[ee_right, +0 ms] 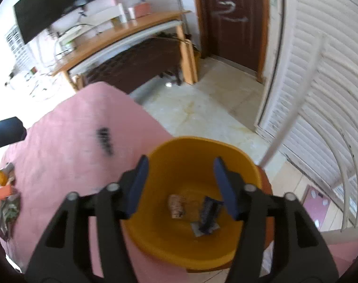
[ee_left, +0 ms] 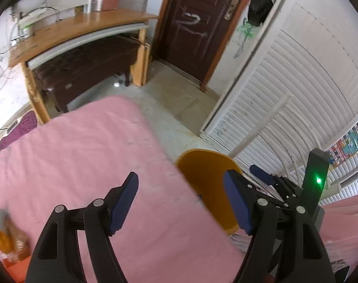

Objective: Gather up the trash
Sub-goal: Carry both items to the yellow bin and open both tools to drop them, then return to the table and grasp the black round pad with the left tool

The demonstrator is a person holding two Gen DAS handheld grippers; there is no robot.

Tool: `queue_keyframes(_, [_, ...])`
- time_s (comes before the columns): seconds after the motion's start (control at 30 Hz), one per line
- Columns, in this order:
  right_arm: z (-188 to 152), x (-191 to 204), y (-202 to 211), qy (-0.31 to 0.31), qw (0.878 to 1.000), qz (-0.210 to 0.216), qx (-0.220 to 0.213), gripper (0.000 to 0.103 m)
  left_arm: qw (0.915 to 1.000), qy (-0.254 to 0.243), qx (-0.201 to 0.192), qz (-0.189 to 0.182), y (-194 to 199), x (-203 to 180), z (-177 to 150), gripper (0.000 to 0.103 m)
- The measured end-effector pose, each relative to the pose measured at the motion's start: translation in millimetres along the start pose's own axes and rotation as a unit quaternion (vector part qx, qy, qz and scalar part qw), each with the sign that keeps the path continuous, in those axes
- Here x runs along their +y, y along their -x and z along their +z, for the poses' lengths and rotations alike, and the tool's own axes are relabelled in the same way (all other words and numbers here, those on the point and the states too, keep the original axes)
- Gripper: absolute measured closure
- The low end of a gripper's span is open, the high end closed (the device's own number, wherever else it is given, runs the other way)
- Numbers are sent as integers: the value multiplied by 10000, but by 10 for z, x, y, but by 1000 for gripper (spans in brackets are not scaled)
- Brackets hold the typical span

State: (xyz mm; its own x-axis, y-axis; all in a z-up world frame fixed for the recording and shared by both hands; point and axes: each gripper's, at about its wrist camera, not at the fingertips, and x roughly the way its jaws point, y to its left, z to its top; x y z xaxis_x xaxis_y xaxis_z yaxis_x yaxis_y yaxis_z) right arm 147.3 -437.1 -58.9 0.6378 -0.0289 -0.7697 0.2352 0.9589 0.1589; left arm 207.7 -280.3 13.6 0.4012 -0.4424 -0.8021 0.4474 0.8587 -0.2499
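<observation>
The right gripper (ee_right: 179, 186) hangs over the mouth of the orange bin (ee_right: 155, 243), its jaws apart with nothing between the blue pads. At the bottom of the bin lie a dark blue wrapper (ee_right: 208, 213) and a brownish crumpled packet (ee_right: 176, 206), so these pieces of trash look already dropped in. The bin stands on the floor (ee_right: 202, 113), touching the bed's near corner.

The left gripper (ee_left: 181, 202) points down over the pink bed (ee_left: 84, 153), close to the bed's edge by the bin; its jaws are also apart and empty.

More trash remains at the far left edge of the bed: an orange-capped bottle (ee_left: 9, 243) beside an orange box (ee_right: 3, 193), and a crumpled dark bag (ee_right: 8, 212) just by it. A dark smeared shape (ee_right: 104, 140) shows mid-bed in the right view; it is too blurred to name.

The step in hand appears to be going back for the next piece. To do it well, the nearer left gripper would best travel along the bed toward the left edge, keep its jaws wide, and come down around the bottle's body, not its cap, since a round bottle can roll on soft bedding. The crumpled bag will likely need a pinch at a raised fold. The bin should stay untouched so it does not tip.
</observation>
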Motion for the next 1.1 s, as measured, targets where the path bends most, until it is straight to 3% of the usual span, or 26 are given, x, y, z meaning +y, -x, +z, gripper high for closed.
queue_keyframes(0.27, [19, 810, 159, 608, 9962, 622, 13, 44, 9977, 314, -368, 478, 698, 811, -287, 29])
queue_keyframes(0.57, [-164, 1885, 333, 1461, 9797, 1365, 141, 37, 9904, 798, -661, 920, 1400, 1774, -774, 23])
queue_keyframes(0.83, [-434, 2401, 523, 1862, 9657, 1768, 391, 37, 9878, 980, -580, 1059, 1611, 2157, -1240, 23])
queue_keyframes(1.1, [-667, 2639, 560, 2137, 9591, 1747, 629, 32, 9859, 1165, -396, 1138, 1629, 2419, -1716, 23])
